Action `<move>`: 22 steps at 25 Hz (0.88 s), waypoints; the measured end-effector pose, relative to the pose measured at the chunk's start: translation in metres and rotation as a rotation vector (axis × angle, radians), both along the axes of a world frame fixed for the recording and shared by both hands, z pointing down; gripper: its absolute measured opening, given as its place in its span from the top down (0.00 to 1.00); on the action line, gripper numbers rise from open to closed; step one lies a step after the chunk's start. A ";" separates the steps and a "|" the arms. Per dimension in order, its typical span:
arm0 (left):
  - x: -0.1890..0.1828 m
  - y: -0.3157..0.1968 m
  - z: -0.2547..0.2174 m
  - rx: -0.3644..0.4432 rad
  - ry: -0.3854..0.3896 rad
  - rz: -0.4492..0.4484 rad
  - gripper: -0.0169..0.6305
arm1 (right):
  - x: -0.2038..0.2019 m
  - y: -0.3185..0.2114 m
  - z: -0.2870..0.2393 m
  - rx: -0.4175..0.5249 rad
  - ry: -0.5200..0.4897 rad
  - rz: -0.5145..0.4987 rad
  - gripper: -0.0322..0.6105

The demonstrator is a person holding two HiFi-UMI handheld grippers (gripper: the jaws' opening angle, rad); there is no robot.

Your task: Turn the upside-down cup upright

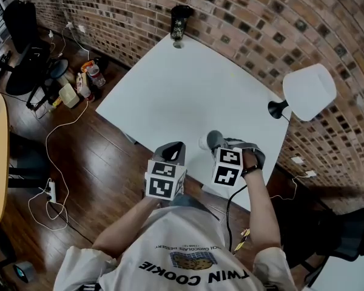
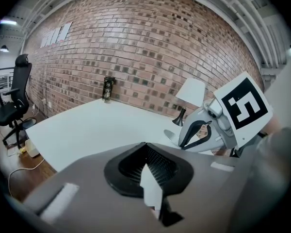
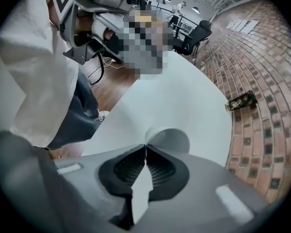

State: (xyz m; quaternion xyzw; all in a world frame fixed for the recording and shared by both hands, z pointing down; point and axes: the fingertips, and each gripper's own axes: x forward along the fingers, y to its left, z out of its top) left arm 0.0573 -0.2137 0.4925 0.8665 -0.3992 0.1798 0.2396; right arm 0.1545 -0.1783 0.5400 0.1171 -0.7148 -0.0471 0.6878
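1. A person is holding the right tool (image 3: 145, 147) pointing steeply down over the white counter (image 1: 188, 96). Its jaws are pinching almost fully together on what appears to be the thin rim of the white cup (image 3: 177, 141).
2. The cup is sitting near the counter's front edge, on the lamp side and well apart from everything else. Whether its base is resting flat cannot be told.
3. The left tool (image 2: 146, 148) is hanging just off the front edge, its jaws pressing together and gripping nothing.
4. The biggest risk is looking like a slip. The right tool is catching only a narrow bite of the rim, so a light cup could be twisting out of the pads or buckling under the squeeze.
5. A second risk is lying in the release. If the cup is leaning as the jaws open, it is likely to be tipping over and rolling, and the counter's edge is lying close by.
6. The left tool is idling nearby, and any sideways swing could be knocking the cup as it is being set down.
7. The count is standing at one cup, two tools, one counter, one lamp (image 1: 309, 91) with a white shade, and one dark can (image 1: 181, 22) against the brick wall (image 1: 261, 17).
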 end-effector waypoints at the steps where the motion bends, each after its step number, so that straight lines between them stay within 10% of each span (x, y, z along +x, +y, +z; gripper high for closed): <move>1: 0.000 0.000 0.000 0.001 0.002 -0.001 0.97 | 0.000 0.000 0.001 0.007 0.007 -0.002 0.93; 11: -0.009 0.002 -0.003 0.008 0.008 -0.005 0.97 | -0.010 -0.010 -0.010 0.137 -0.097 0.066 0.82; 22: -0.006 0.023 -0.022 0.050 0.033 0.053 0.97 | -0.011 0.004 -0.055 0.298 -0.365 0.359 0.79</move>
